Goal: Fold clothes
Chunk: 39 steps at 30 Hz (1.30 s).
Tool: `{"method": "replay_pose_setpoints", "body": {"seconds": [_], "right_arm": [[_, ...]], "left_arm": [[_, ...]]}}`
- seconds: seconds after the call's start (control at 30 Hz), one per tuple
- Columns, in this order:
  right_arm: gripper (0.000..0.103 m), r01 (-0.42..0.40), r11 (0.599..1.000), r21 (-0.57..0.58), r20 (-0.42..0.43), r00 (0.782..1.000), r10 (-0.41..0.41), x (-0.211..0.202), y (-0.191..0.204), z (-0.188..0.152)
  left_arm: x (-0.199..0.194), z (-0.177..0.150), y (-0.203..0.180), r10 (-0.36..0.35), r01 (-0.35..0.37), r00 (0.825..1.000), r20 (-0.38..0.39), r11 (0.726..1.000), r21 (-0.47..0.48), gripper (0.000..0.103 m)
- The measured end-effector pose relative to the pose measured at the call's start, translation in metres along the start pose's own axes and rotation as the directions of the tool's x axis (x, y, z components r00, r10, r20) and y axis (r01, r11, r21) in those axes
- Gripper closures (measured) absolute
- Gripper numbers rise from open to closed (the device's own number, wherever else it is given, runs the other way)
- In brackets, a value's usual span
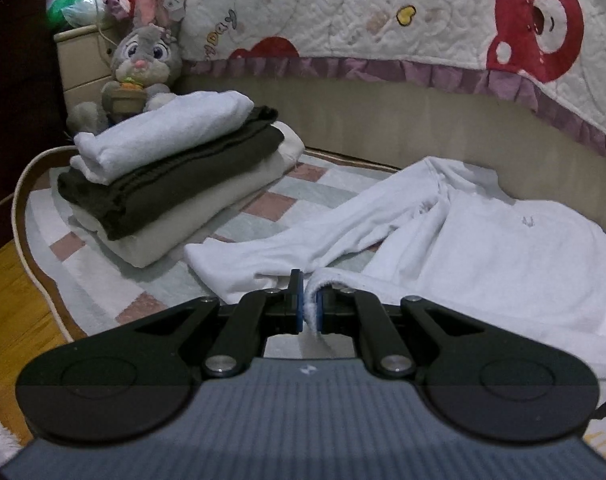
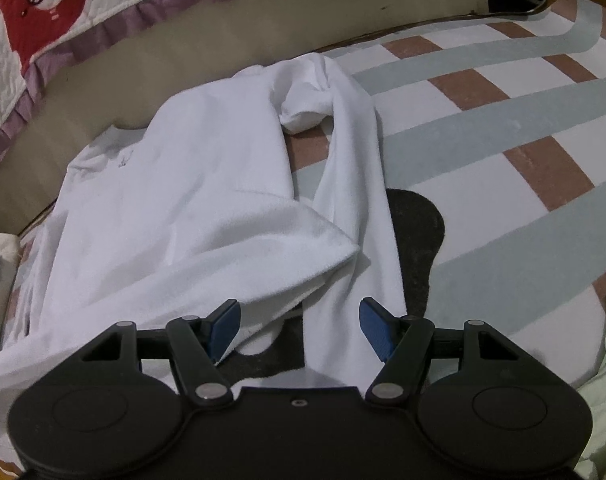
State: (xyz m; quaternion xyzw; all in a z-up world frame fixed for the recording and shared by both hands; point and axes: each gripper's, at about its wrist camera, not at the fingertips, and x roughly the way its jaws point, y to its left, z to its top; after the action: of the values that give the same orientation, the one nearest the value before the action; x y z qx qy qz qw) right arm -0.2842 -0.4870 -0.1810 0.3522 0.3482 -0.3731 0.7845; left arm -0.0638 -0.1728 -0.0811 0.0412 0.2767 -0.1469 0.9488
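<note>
Left gripper (image 1: 310, 307) pinches shirt (image 1: 483, 240) hem (tightly).

Our left gripper (image 1: 310, 300): black linkage arms, round silver pivot screws, blue pads on the fingertips (image 1: 299, 304). Two black discs flank a grey ribbed housing with a small white logo at its top edge.

Our right gripper (image 2: 299, 326): same black arms and silver pivots, blue ridged pads (image 2: 377, 330). Housing here looks black, one small screw at centre.

White garment (image 1: 483, 240) cut off at right edge, small chest mark (image 1: 527, 222) perhaps a logo, too tiny to read
</note>
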Motion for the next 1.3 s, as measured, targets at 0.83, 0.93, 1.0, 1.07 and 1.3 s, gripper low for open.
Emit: {"method": "replay_pose_setpoints", "body": {"seconds": [0.83, 0.93, 1.0, 1.07, 1.3], "right_arm": [[0.079, -0.196, 0.952, -0.236, 0.017, 0.978, 0.206, -0.052, -0.015, 0.023], [0.076, -0.161, 0.949, -0.271, 0.008, 0.986, 0.169, -0.052, -0.015, 0.019], [0.073, -0.163, 0.927, -0.337, -0.015, 0.986, 0.168, -0.051, -0.005, 0.010], [0.056, -0.166, 0.898, -0.408, -0.038, 0.986, 0.165, -0.050, 0.006, 0.000], [0.049, -0.095, 0.723, -0.684, -0.031, 0.994, 0.101, -0.050, 0.048, -0.036]], "left_arm": [[-0.020, 0.007, 0.036, 0.093, -0.086, 0.984, 0.153, 0.995, -0.047, 0.097], [-0.013, 0.010, 0.050, 0.061, -0.049, 0.990, 0.124, 0.994, -0.100, 0.097], [-0.009, 0.012, 0.059, 0.039, -0.024, 0.994, 0.105, 0.990, -0.136, 0.097], [-0.004, 0.014, 0.069, 0.016, -0.001, 0.996, 0.088, 0.985, -0.172, 0.097], [0.035, 0.007, 0.105, 0.035, -0.045, 0.999, -0.038, 0.949, -0.313, 0.097]]}}
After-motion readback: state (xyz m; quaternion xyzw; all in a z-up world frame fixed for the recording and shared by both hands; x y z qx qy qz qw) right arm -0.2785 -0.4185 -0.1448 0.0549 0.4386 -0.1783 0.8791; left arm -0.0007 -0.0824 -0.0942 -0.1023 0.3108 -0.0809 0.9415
